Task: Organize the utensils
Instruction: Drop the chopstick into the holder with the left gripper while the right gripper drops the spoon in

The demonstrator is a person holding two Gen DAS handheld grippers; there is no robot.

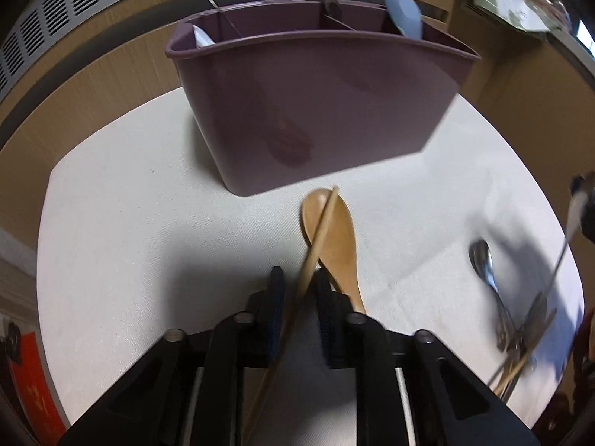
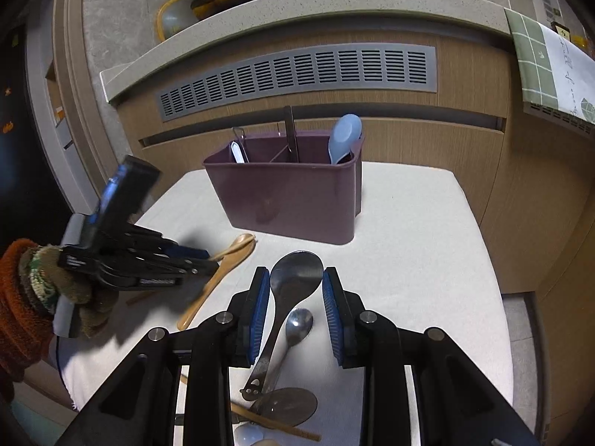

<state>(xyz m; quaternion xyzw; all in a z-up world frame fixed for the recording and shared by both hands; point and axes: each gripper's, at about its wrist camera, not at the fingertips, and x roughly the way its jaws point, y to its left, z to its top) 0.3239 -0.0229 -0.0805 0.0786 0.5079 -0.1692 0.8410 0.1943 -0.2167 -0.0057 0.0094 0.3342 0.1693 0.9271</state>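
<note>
- One chopstick clamped between the nearly closed jaws of the left gripper, to judge by the back end passing over the gripper's own frame; only a thin gap visible beside the left pad.
- Long axis running almost along the gripper's pointing line, tip forward and slightly right, crossing above the bowl of the wooden spoon lying flat on the white cloth.
- Straight ahead and beyond that tip: the purple caddy, upright, its divided compartments already holding a few utensils.
- Probably needed next: lifting and tipping the stick more upright to clear the caddy's near wall.
- Right gripper released, jaws apart on either side of the large metal spoon, pads not touching it; a small spoon just beside that handle.
- Nearer to the caddy: the left hand, already loaded.
</note>
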